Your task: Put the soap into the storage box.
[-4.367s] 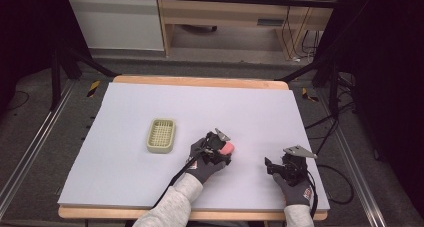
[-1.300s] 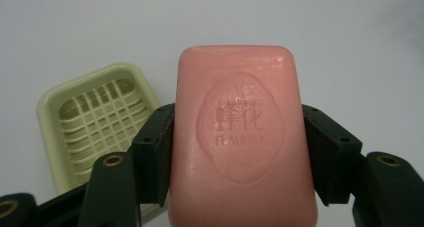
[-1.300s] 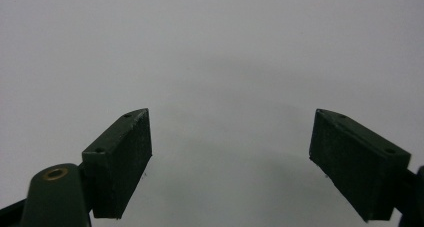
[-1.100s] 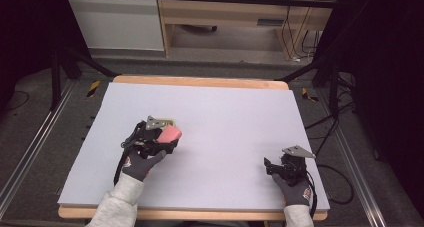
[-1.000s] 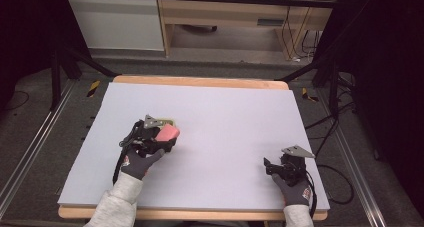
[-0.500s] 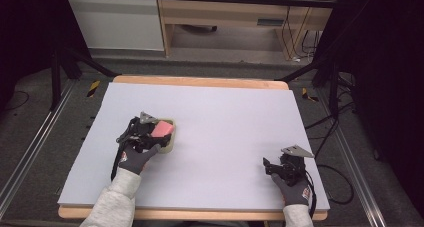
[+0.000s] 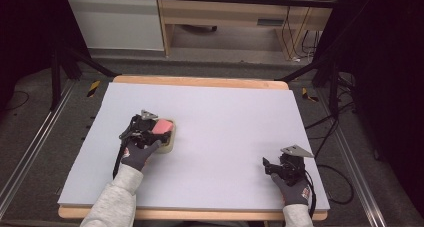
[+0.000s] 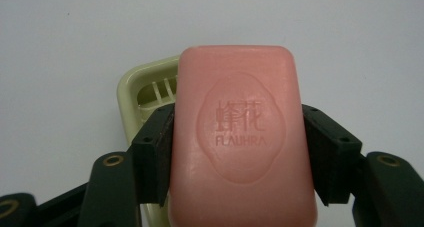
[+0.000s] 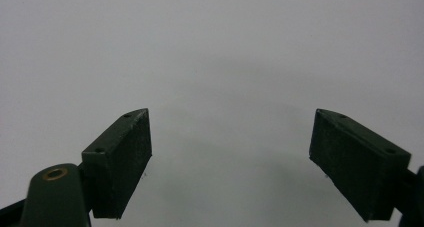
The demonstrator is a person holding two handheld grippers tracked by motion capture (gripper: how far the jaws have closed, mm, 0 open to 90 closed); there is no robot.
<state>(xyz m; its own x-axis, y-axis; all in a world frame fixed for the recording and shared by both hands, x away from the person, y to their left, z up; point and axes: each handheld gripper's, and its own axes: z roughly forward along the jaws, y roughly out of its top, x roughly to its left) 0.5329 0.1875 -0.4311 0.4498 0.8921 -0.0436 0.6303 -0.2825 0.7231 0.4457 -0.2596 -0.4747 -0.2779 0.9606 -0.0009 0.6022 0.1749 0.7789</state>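
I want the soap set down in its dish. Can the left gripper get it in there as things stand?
Probably yes. The left gripper holds the soap just over the dish, and nothing lies between them; the right gripper stands far off.

Left gripper [image 8: 239, 152] clamping pink soap bar [image 8: 240, 137] by long sides, black pads [image 8: 157, 152] pressing against both edges. Soap lying face up toward camera, embossed oval with characters and "FLAUHRA" lettering showing. Pale green slotted soap dish [image 8: 145, 89] sitting behind and under soap, its corner and few slots peeking out at soap's left. Plain light table surface [image 8: 75, 37] lying all around.
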